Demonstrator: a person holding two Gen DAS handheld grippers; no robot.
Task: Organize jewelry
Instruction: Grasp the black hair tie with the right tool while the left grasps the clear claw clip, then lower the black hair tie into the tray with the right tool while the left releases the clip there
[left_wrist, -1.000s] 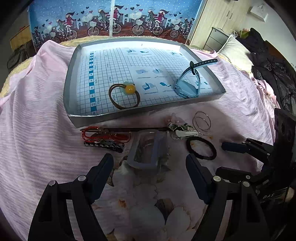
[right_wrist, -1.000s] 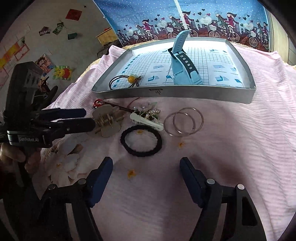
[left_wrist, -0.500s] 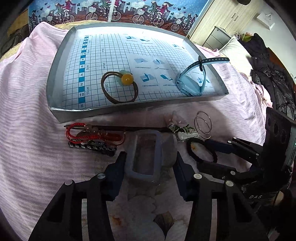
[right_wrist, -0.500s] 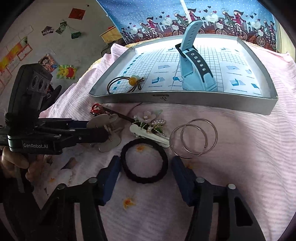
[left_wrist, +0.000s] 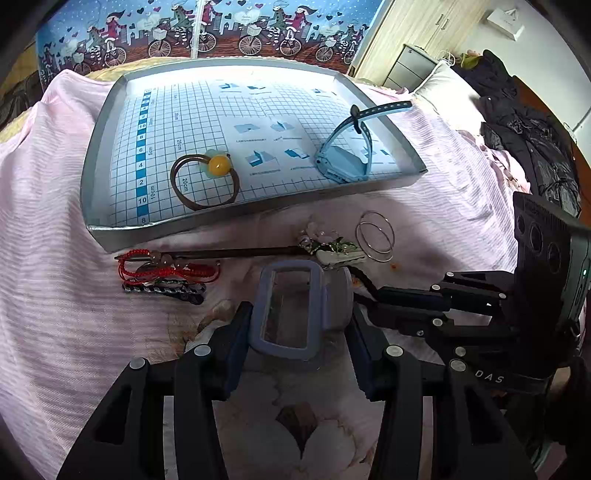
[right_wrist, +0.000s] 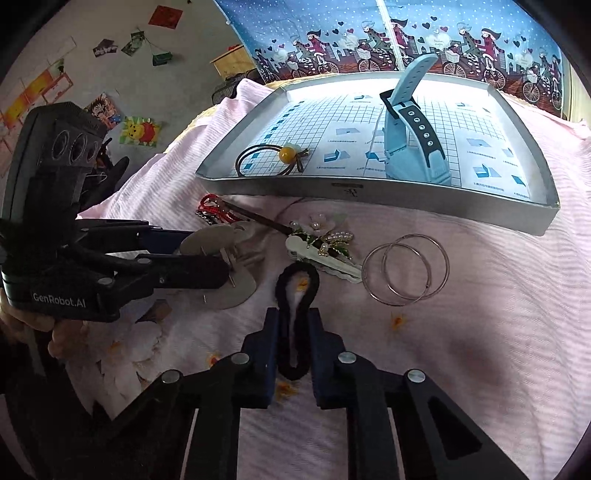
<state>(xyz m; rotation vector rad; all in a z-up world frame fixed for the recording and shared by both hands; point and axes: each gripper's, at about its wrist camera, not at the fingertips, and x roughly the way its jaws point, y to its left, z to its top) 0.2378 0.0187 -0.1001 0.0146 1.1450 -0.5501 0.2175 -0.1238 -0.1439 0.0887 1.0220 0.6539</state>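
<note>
A bed with a pink sheet (right_wrist: 498, 295) fills both views, and a grey tray (left_wrist: 229, 218) with a blue grid sits on it in front of a curtain with bike riders (right_wrist: 369, 40).

All places here are told from the tray. Just in front of its near wall lies the loose jewelry. The left tool (left_wrist: 299, 325) is pressed onto the two long sides of a pale purple frame (left_wrist: 286, 302). The frame sits right between the fingers, and its long side points away from the tool, toward the tray. The right tool (right_wrist: 293, 332) pinches a black hair band (right_wrist: 295, 291). The band is squashed into a thin loop, and its round end sticks out past the fingertips, pointing at the tray.

Between the tools and the tray lie a flower hair clip (right_wrist: 321, 243), two thin silver hoops (right_wrist: 406, 267), a long dark hair stick (left_wrist: 236, 253) lying along the tray's near wall, and a red cord bracelet (left_wrist: 166, 267).

Inside the tray lie a brown hair tie with a yellow bead (left_wrist: 207, 181) and a light blue watch (right_wrist: 410, 147) with its strap standing up.
</note>
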